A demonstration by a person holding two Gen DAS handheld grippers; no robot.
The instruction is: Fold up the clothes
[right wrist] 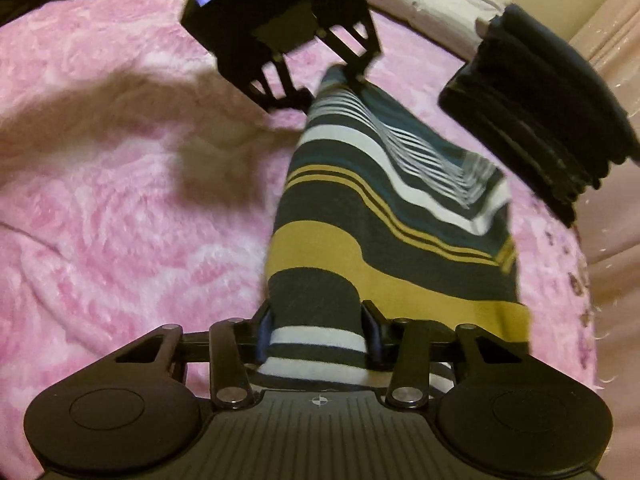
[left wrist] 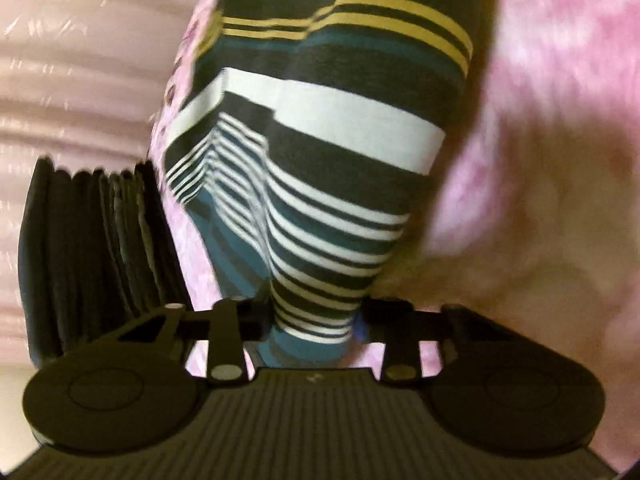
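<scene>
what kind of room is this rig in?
Likely a bedroom: the striped garment is stretched over a fuzzy pink blanket that looks like a bed cover, with a stack of folded dark clothes beside it and a pale curtain-like drape behind.

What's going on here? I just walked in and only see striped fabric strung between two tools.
A person is folding a striped garment over a pink fleece blanket. The right gripper grips one end and the left gripper the other, so the cloth stretches between them. A stack of dark folded clothes sits off to the side.
</scene>
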